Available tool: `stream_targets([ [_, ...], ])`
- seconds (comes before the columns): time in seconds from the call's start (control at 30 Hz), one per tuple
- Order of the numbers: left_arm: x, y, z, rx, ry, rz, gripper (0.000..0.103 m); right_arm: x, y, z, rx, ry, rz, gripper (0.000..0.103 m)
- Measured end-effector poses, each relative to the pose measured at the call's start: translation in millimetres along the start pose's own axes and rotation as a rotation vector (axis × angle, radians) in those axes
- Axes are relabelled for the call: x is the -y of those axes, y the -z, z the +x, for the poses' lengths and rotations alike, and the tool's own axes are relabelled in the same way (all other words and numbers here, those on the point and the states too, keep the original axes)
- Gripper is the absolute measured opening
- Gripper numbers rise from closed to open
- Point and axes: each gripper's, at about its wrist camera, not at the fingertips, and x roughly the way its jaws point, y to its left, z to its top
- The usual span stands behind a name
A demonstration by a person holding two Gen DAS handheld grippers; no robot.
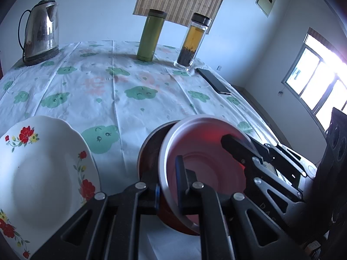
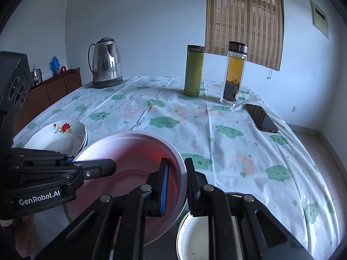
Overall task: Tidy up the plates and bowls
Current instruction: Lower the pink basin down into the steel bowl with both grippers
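Note:
A red bowl with a pale inside and a whitish rim hangs tilted over the clouded tablecloth. My left gripper is shut on its near rim, one finger inside and one outside. My right gripper straddles the opposite rim of the bowl. Its blue pad stands a little off the inner wall and nothing is pinched. Each view shows the other gripper: the right gripper and the left gripper. A stack of white flowered plates lies to the left.
A white bowl sits under my right gripper. At the table's far side stand a steel kettle, a green flask and a glass tea bottle. A black phone lies near the right edge. A wooden cabinet stands at the left wall.

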Motion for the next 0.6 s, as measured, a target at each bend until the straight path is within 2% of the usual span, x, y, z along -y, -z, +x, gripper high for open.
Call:
stream_targets([
  [0.6, 2.0, 0.9, 0.9, 0.006, -0.018, 0.02, 0.008, -1.8, 3.0, 0.2, 0.01, 0.022, -0.02, 0.017],
])
